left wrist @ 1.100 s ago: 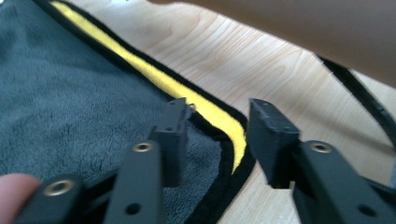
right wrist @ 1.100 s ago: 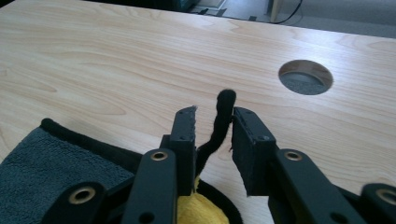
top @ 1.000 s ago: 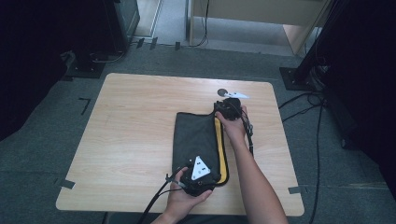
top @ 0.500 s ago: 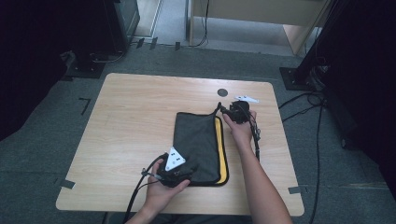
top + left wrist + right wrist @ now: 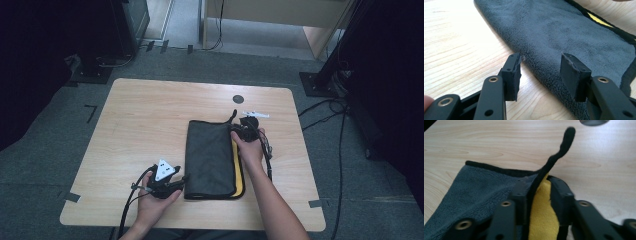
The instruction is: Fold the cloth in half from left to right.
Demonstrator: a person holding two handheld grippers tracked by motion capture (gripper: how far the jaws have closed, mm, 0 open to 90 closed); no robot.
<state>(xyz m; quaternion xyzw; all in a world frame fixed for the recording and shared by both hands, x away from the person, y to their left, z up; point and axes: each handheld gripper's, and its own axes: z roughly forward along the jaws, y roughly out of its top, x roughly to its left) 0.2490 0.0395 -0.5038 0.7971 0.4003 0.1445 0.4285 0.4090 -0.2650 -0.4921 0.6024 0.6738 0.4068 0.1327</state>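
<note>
Item: cloth (image 5: 210, 155), grey fleece with a yellow inner face and black trim, lying folded right of centre on the table (image 5: 135, 125). A black loop (image 5: 560, 150) sticks up from its far corner.

Right gripper (image 5: 239, 131): at the far right corner of the cloth. Its jaws have just been closing, and in the right gripper view they pinch the yellow layer and the black edging between them (the pads look pressed to the fabric on both sides).

Left gripper (image 5: 182, 180): low at the cloth's near left edge, jaws spread, nothing between them. In the left gripper view one pad (image 5: 511, 72) sits over bare wood and the other over the fleece, so the folded edge runs through the gap but is not gripped.

Step in hand, by my reading: securing two corners for another fold or a lift, with the right side taken and the left not yet.

Next move calls for: the left gripper to slide forward until the edge lies deep between the pads, then close. It should catch every layer (a top-layer grab would likely let the fold peel open).

Also present: a dark round grommet (image 5: 238, 99) in the table beyond the cloth.
</note>
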